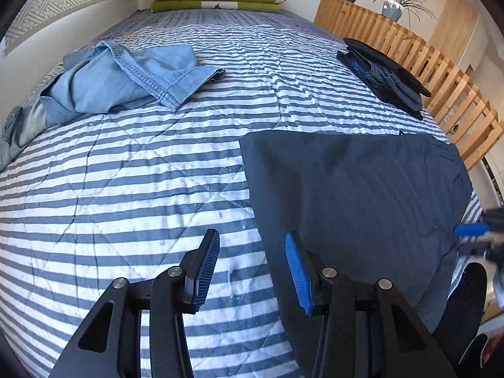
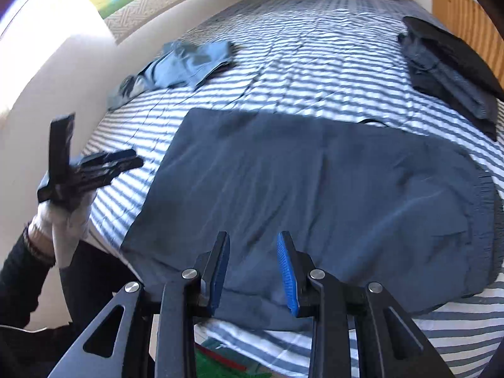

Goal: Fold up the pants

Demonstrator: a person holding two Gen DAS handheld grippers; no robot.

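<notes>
Striped blue-and-white bedding covers the bed [image 1: 141, 195], where the dark blue pants [image 2: 315, 195] lie folded flat at the near right edge, with crumpled light denim [image 1: 126, 75] far left and a stack of dark folded clothes [image 1: 387, 75] far right by a wooden slatted rail [image 1: 441, 75]. Both grippers hover with fingers spread apart and holding nothing: the left gripper [image 1: 250, 271] over the pants' left edge, the right gripper [image 2: 253, 271] over their near edge.
</notes>
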